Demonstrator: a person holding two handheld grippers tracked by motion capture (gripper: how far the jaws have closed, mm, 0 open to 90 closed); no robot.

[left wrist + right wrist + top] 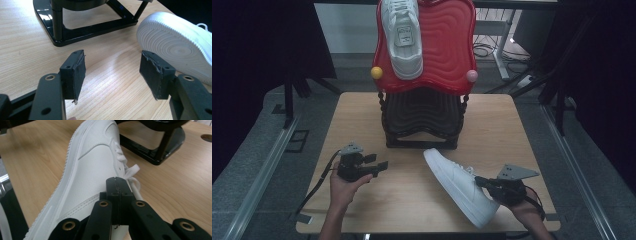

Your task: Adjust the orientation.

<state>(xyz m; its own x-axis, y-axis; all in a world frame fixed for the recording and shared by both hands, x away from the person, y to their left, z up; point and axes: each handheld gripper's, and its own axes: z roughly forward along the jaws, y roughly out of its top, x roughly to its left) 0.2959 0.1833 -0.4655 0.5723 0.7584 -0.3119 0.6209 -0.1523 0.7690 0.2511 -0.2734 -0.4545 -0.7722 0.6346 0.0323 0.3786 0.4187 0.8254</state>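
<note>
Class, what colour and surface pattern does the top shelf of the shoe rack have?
Glossy red with wavy ridges; the top shelf shows best in the high view.

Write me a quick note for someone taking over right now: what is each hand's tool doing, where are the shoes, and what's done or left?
Left gripper: jaws open, nothing between them, resting low over the table left of the rack's black base.
Right gripper: jaws shut at the collar of the white shoe; whether they pinch it or its lace I can't tell.
That shoe lies tilted on its side at the table's near right.
Done: the other white shoe lies on the red shelf.
Left, probably: lift the table shoe up beside it.
</note>
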